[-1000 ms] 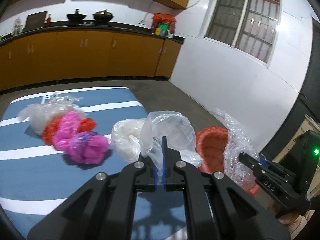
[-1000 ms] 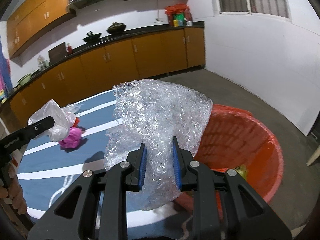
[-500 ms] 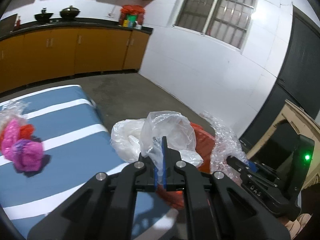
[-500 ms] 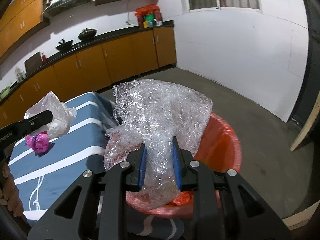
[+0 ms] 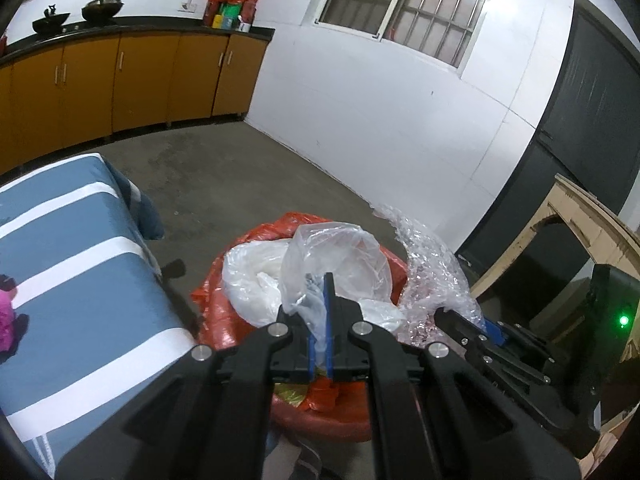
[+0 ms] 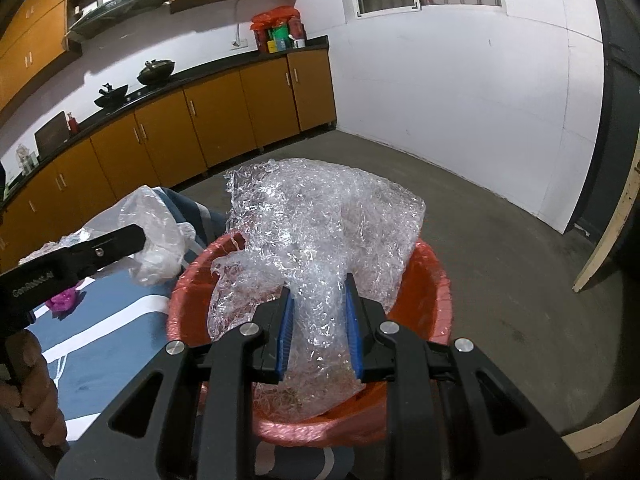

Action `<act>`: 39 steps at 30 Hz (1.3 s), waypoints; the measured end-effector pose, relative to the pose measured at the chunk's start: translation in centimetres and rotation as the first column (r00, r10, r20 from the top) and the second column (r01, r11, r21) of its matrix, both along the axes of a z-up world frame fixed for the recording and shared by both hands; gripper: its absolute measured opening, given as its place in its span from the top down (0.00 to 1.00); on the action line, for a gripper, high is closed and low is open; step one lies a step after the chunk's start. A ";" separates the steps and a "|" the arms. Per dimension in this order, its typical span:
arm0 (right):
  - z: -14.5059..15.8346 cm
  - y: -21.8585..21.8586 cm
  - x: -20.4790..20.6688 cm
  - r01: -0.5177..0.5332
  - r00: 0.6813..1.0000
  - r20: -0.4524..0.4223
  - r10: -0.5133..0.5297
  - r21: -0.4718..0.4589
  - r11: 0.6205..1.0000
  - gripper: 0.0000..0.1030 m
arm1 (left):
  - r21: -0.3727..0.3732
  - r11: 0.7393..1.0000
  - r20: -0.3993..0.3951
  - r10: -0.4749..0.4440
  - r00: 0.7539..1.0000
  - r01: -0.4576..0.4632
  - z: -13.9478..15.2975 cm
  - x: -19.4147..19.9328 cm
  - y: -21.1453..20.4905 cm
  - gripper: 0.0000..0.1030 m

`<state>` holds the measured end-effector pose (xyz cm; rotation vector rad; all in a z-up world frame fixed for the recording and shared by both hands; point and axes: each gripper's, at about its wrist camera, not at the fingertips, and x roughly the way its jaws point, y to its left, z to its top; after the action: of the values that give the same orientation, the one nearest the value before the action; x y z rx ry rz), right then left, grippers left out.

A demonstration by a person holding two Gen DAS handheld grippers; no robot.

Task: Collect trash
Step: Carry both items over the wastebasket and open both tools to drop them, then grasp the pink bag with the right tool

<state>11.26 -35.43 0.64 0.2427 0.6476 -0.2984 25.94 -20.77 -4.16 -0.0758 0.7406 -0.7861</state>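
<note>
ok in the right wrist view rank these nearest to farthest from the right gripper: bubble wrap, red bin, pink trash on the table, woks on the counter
1. bubble wrap, between the right gripper fingers
2. red bin, just below
3. pink trash, left on table
4. woks, far counter

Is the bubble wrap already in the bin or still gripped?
Still gripped. The right gripper is shut on the bubble wrap, holding it over the red bin, not yet released.
</note>
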 end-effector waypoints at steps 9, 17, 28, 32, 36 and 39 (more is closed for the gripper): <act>-0.8 -0.3 0.1 0.000 1.000 -0.014 0.000 0.003 1.000 0.67 | 0.016 1.000 -0.024 -0.022 0.999 0.023 -1.4 0.5 -1.9 0.84; -1.0 -0.4 0.0 0.004 1.000 -0.020 -0.004 0.003 1.000 0.61 | 0.024 0.999 -0.036 0.026 0.999 -0.025 -1.9 1.0 -0.6 0.74; -0.9 -0.5 -0.5 0.023 1.000 -0.018 -0.023 -0.009 1.000 0.61 | 0.013 1.000 -0.060 -0.001 0.998 0.002 -2.1 0.5 -0.8 0.68; -0.8 -1.1 -0.9 0.040 0.999 -0.020 -0.041 -0.015 0.999 0.61 | 0.017 1.000 -0.052 -0.024 0.998 0.025 -2.0 0.0 -1.6 0.63; -0.5 -1.8 -1.1 0.060 0.998 -0.016 -0.060 -0.020 0.998 0.61 | 0.007 1.000 -0.048 -0.002 0.999 0.002 -1.7 0.2 -0.8 0.56; -0.4 -1.7 -1.1 0.059 0.998 -0.012 -0.059 -0.022 0.998 0.61 | 0.002 1.000 -0.032 0.029 0.999 -0.029 -1.2 0.3 0.3 0.53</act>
<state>10.18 -37.16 0.28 0.2394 0.6504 -0.3635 26.23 -20.52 -5.35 -0.0979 0.7689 -0.7583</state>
